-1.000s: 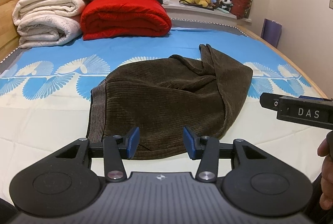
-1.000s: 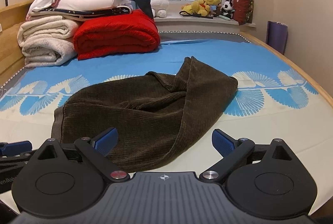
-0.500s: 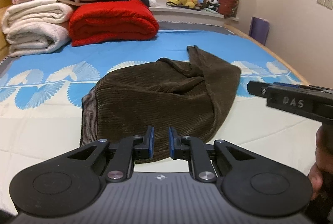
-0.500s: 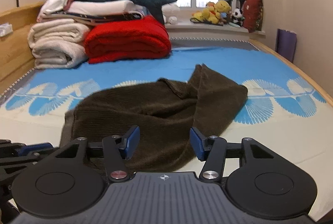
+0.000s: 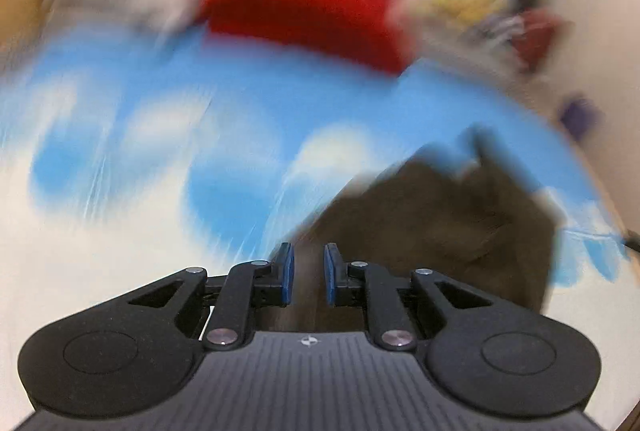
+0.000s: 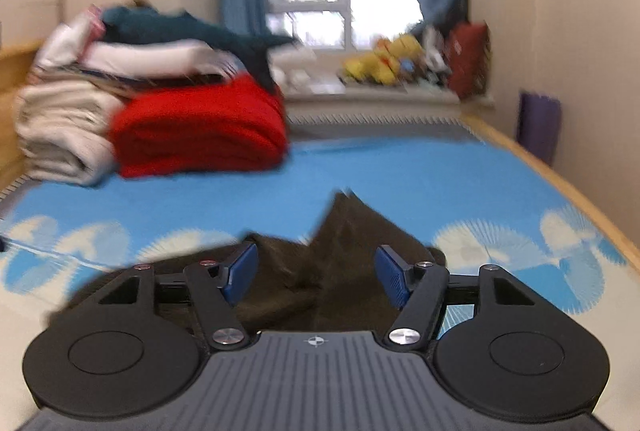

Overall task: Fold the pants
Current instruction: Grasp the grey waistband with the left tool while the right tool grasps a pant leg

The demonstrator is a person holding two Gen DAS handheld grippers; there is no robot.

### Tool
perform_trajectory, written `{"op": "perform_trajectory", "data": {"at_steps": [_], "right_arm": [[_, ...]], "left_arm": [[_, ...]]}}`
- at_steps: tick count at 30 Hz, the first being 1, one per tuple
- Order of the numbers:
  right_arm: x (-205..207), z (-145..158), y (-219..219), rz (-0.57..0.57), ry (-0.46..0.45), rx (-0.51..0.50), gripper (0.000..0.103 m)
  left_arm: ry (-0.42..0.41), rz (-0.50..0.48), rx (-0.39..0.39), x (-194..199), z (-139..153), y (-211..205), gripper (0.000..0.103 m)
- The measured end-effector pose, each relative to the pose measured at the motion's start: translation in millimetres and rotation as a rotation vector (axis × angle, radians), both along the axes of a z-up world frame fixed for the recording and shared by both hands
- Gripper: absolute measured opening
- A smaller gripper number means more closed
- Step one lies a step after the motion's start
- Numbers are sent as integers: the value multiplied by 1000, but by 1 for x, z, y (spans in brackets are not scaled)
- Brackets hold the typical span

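Brown corduroy pants lie crumpled on the blue-and-white bedsheet, just ahead of both grippers.

Left gripper shows its blue pads a narrow gap apart over the near edge of the pants; whether cloth is pinched between them cannot be told, the left wrist view being heavily blurred; right gripper stands wide open, holding nothing, above the pants; red blanket and pale folded bedding sit well beyond, near the headboard side.

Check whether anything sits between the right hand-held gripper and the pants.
Nothing visible does. The right hand-held gripper is open right over the brown pants, and only their cloth shows between its fingers.
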State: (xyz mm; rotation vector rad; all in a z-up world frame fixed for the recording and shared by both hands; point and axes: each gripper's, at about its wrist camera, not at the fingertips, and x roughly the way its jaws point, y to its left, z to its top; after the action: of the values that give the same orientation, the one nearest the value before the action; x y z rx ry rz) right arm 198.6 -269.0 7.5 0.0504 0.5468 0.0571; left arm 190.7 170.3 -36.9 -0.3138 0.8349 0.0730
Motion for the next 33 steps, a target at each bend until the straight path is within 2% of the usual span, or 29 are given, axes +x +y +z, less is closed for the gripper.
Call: {"op": "perform_trajectory", "data": {"at_steps": [1, 2, 3, 4, 5, 6, 8, 10, 11, 12, 13, 14, 16, 17, 18, 19, 21, 22, 23, 25, 26, 28, 30, 33], "right_arm": [[11, -22, -2, -7, 65, 5, 64], [25, -43, -1, -1, 172, -10, 55], [36, -55, 0, 8, 244, -3, 51], [44, -61, 0, 17, 257, 22, 48], [52, -67, 0, 25, 265, 26, 48], [60, -73, 3, 35, 281, 5, 48], [72, -90, 11, 50, 326, -40, 49], [84, -106, 20, 64, 389, -41, 51], [91, -114, 24, 83, 422, -31, 57], [97, -122, 32, 104, 444, -36, 61], [102, -131, 38, 130, 468, -60, 71], [103, -140, 45, 149, 494, -100, 75], [101, -164, 61, 171, 566, -235, 75], [100, -174, 65, 174, 594, -307, 76], [97, -176, 67, 180, 576, -332, 77], [97, -174, 68, 182, 573, -335, 76], [96, -167, 64, 161, 580, -307, 48], [94, -161, 61, 151, 578, -293, 24], [91, -155, 56, 146, 567, -272, 10], [82, -136, 45, 129, 515, -219, 8], [75, -122, 38, 120, 478, -193, 8], [58, -94, 25, 124, 406, -143, 7], [33, -68, 12, 157, 332, -105, 7], [-7, -53, -2, 299, 316, -67, 7]], "left_arm": [[27, 12, -62, 4, -11, 10, 16], [54, 15, -110, 11, -16, 17, 17], [52, 11, -162, 18, -18, 23, 25], [33, 5, -201, 22, -20, 29, 33], [22, 8, -231, 26, -25, 35, 53], [46, 18, -243, 30, -33, 38, 67], [143, 43, -277, 46, -50, 45, 67], [168, 32, -315, 53, -63, 47, 74], [183, 20, -322, 55, -69, 45, 80], [210, 11, -325, 59, -76, 44, 82], [229, 10, -313, 63, -81, 42, 82], [230, 9, -298, 65, -85, 41, 82], [254, -13, -275, 68, -96, 33, 82], [266, -31, -268, 67, -99, 28, 82], [272, -56, -248, 66, -100, 21, 81], [265, -83, -197, 64, -99, 14, 77], [236, -130, -98, 56, -91, 4, 53], [224, -140, -73, 53, -86, 3, 49], [213, -136, -71, 49, -81, 5, 42], [154, -119, -91, 38, -62, 11, 22], [121, -119, -107, 32, -51, 13, 18], [33, -105, -122, 17, -24, 17, 16], [-38, -101, -104, -2, 1, 20, 15], [-72, -67, -97, -24, 19, 37, 16]]}}
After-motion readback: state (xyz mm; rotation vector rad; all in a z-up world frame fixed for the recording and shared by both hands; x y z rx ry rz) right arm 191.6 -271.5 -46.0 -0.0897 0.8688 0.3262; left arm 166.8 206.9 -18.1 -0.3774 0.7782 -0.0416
